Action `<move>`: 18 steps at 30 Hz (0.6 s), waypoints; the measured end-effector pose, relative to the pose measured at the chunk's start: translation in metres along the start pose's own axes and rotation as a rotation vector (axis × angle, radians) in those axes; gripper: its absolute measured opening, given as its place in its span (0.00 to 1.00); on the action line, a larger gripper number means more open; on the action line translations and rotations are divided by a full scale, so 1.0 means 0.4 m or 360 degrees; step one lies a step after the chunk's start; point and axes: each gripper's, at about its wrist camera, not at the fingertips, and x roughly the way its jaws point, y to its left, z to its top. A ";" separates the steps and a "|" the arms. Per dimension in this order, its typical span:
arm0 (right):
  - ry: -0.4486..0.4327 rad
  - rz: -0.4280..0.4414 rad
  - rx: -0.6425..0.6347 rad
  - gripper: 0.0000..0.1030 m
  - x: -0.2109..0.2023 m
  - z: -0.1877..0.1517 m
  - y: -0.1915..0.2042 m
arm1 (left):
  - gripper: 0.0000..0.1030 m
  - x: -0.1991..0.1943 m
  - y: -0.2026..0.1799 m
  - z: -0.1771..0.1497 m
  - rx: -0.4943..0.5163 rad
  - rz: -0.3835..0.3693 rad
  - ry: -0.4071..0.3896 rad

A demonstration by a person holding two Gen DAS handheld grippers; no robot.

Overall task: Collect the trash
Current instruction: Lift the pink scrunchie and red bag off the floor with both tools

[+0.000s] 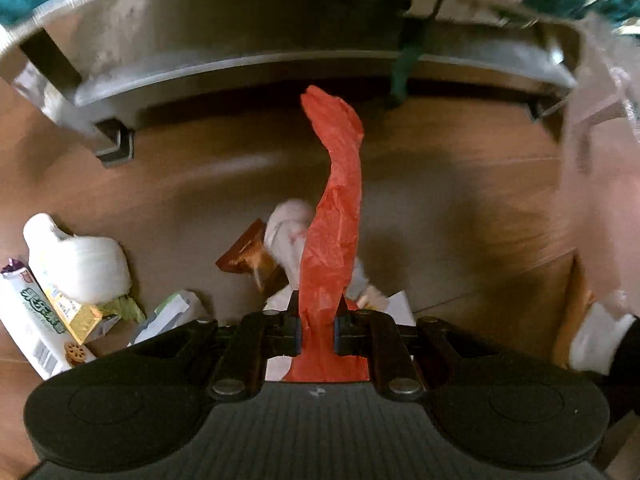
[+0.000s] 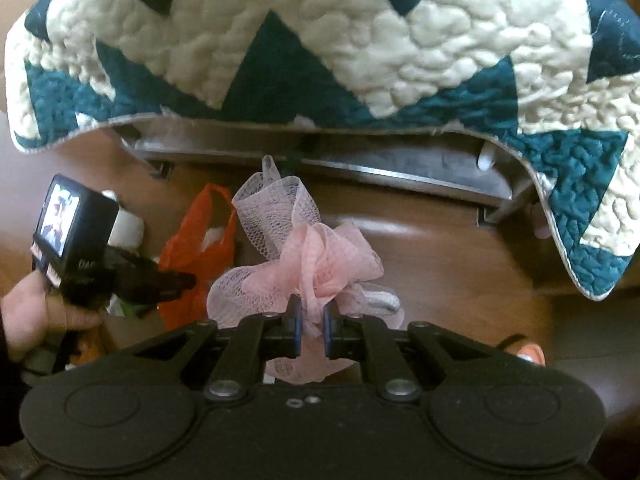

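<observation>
Left gripper (image 1: pixel 316 320) is pinching the thin red plastic bag (image 1: pixel 336 216) by a twisted handle, near the metal bed frame (image 1: pixel 280 60). Right gripper (image 2: pixel 312 320) is clamping a pink mesh bath puff (image 2: pixel 316 256), just beside the bag. Both look light, limp; bunched folds are offering the surest hold.

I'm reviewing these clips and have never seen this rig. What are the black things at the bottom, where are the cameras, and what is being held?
No robot: a person holds a two-finger gripper in each hand, each with a fisheye camera looking along its fingers. The left view shows the left gripper shut on an orange bag, above trash on the wooden floor: boxes, wrappers. The right view shows the right gripper shut on pink mesh, beneath a quilt; the hand holding the left gripper shows at its left.
</observation>
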 end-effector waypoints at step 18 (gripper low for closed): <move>0.0039 0.0001 0.0069 0.09 0.017 -0.004 -0.007 | 0.46 -0.033 -0.052 -0.052 0.0203 0.0082 -0.0093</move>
